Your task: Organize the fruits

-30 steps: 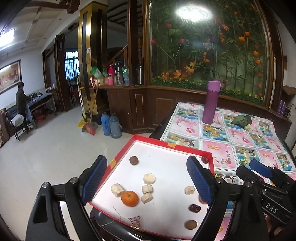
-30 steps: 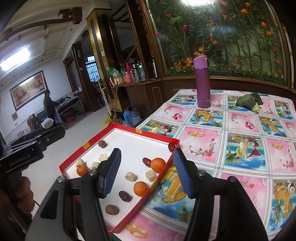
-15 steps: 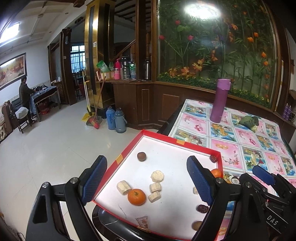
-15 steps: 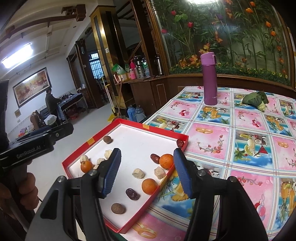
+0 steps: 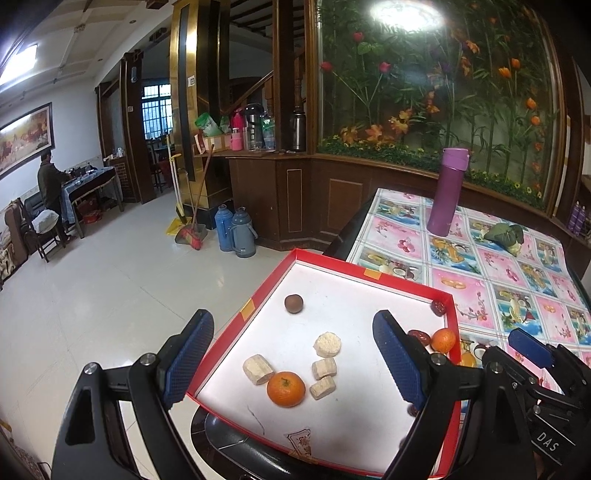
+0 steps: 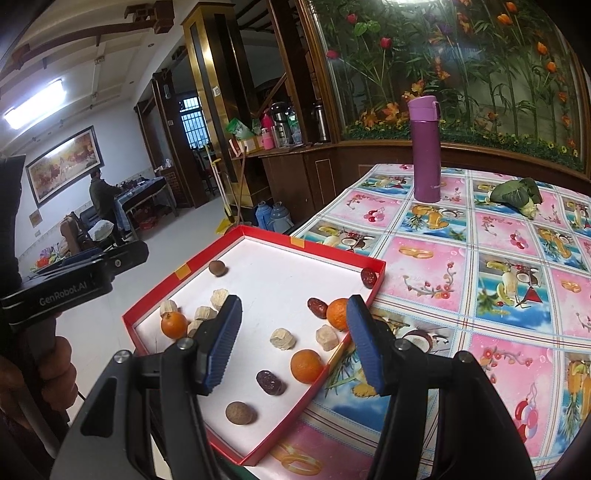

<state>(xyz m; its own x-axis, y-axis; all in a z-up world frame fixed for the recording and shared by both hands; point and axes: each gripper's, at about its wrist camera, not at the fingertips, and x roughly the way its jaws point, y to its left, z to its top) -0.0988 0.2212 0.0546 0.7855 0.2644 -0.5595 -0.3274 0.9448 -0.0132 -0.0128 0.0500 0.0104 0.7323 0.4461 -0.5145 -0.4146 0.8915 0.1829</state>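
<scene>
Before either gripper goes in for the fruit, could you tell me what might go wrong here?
The red tray overhangs the table edge, so pressing on that side might tip it. The tangerines are round and may roll away from the open right gripper. The date touching one tangerine could get knocked.

Both views are bright and mostly sharp at the centre. A strong glare spot [image 5: 405, 15] burns out on the glass of the flower panel [image 5: 443, 85] at the top of the left wrist view, and a ceiling strip light [image 6: 34, 104] glows white in the right wrist view. The white floor of the red tray [image 5: 343, 295] reflects light evenly, and fruit throws only soft, short shadows. Fisheye distortion bends pillars and table edges, and the corners fall to black vignette. The far room looks slightly soft.
</scene>
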